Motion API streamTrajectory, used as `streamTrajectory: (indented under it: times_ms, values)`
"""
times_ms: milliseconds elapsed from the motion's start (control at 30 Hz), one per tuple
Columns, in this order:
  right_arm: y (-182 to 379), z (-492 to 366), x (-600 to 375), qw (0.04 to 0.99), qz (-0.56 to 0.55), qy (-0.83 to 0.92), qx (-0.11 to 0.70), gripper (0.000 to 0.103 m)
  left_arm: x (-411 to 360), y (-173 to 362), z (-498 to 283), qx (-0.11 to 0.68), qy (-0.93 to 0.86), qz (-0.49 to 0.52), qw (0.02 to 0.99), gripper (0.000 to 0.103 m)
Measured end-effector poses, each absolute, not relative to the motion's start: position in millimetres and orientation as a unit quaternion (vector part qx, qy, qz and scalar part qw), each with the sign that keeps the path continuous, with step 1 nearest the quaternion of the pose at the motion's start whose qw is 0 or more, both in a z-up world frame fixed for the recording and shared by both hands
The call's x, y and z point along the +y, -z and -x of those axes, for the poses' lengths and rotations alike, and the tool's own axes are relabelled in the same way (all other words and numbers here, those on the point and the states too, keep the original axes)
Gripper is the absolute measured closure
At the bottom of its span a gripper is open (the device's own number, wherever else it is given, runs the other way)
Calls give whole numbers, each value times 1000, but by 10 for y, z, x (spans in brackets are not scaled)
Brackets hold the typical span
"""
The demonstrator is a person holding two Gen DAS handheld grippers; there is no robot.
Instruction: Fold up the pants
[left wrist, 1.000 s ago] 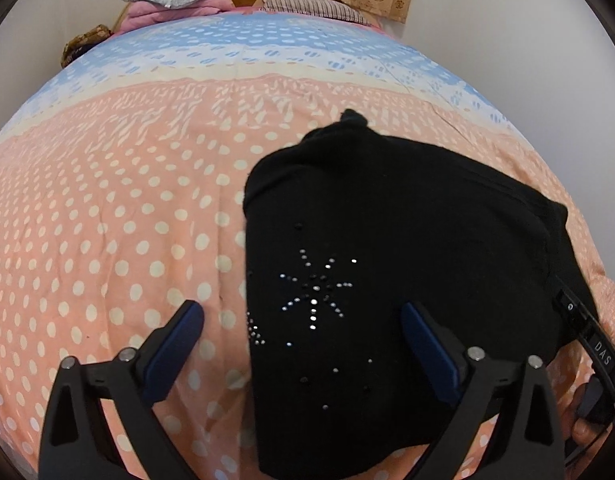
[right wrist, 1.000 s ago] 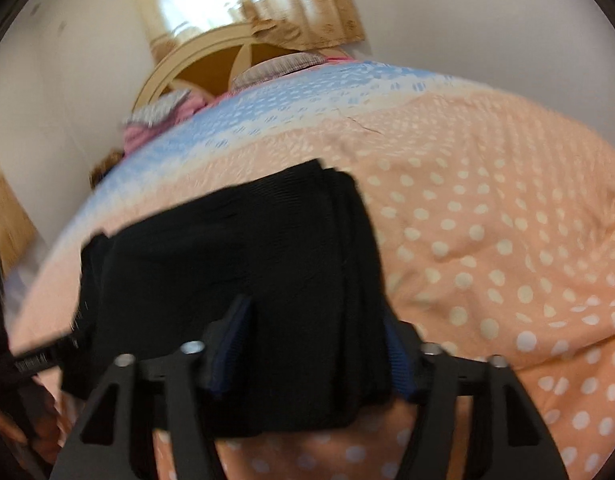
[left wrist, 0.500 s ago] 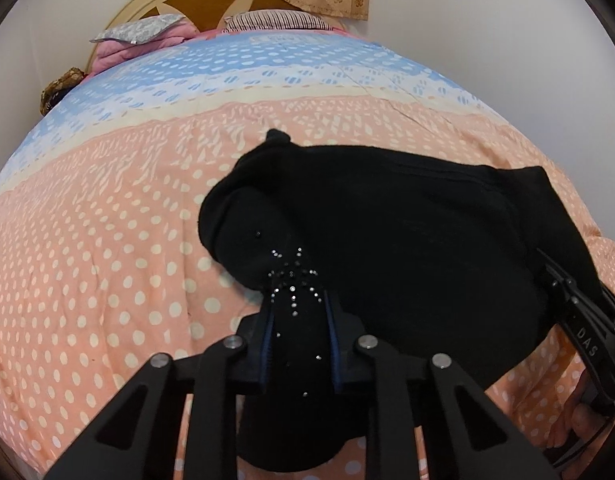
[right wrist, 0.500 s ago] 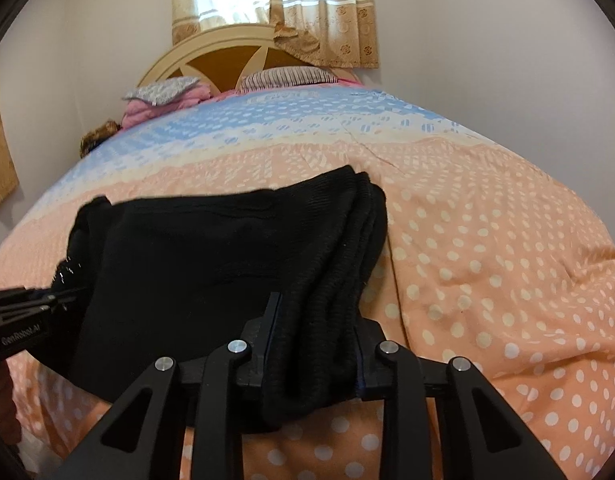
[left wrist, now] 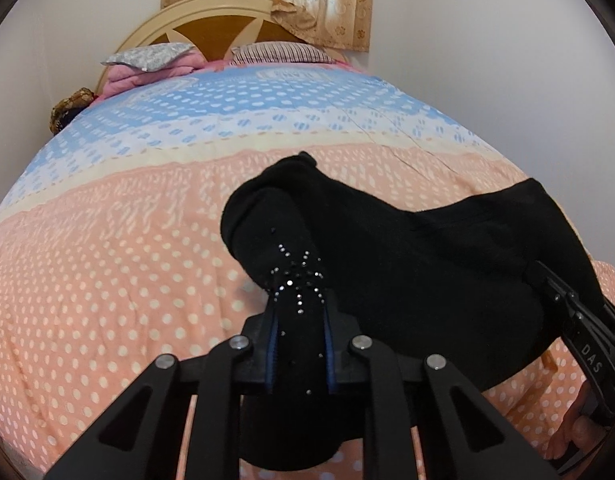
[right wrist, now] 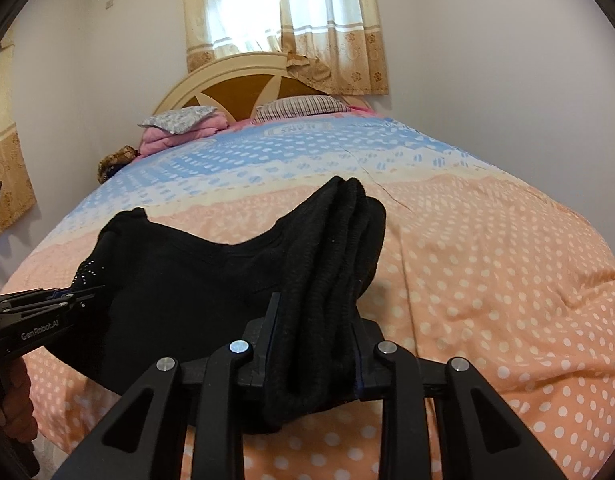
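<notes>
Left gripper (left wrist: pixel 298 312) is clamped tight on the near edge of the black pants (left wrist: pixel 407 264), jaws nearly together with a bunched ridge of fabric squeezed between them, right where the sparkly studs (left wrist: pixel 297 276) sit. Over on the other side, the right gripper (right wrist: pixel 313 328) is pinched just as firmly on a thick stack of folded layers, ribbed cloth bulging up out of the narrow gap between its jaws. Both ends of the pants are lifted a touch, and the middle sags in a dip between the two grippers, the cloth draping down onto the bedspread (left wrist: pixel 127 264) near the foot of the bed. From the left wrist view the right gripper shows at the far right edge with the holder's fingers (left wrist: pixel 575 432) below it; from the right wrist view the left gripper shows at the far left, lettering on its body. Beyond the pants, the dotted peach bedspread runs up into a pale band and then blue, ending at two pillows (right wrist: pixel 299 106), a folded pink blanket (right wrist: pixel 175 136) and a rounded wooden headboard (right wrist: pixel 235 96). Curtains (right wrist: pixel 283 20) hang above it.
</notes>
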State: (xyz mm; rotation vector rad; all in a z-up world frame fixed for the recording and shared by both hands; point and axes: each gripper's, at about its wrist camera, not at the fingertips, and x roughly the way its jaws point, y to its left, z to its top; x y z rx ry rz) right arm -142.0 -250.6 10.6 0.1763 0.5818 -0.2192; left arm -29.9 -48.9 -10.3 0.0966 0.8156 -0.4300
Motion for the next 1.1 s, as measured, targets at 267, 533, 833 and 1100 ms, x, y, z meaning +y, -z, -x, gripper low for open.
streamTrajectory:
  times_ms: [267, 533, 833, 1100]
  values:
    - [-295, 1240, -2274, 958, -70, 76, 268, 75, -250, 44, 160, 384, 186, -29, 904, 87]
    - [-378, 1000, -2017, 961, -55, 44, 266, 75, 32, 73, 0, 389, 164, -3, 907, 87]
    - [-470, 787, -1748, 964, -40, 14, 261, 75, 333, 54, -146, 386, 138, 26, 912, 87]
    - [-505, 419, -1361, 965, -24, -32, 258, 75, 728, -8, -321, 372, 89, 41, 923, 87]
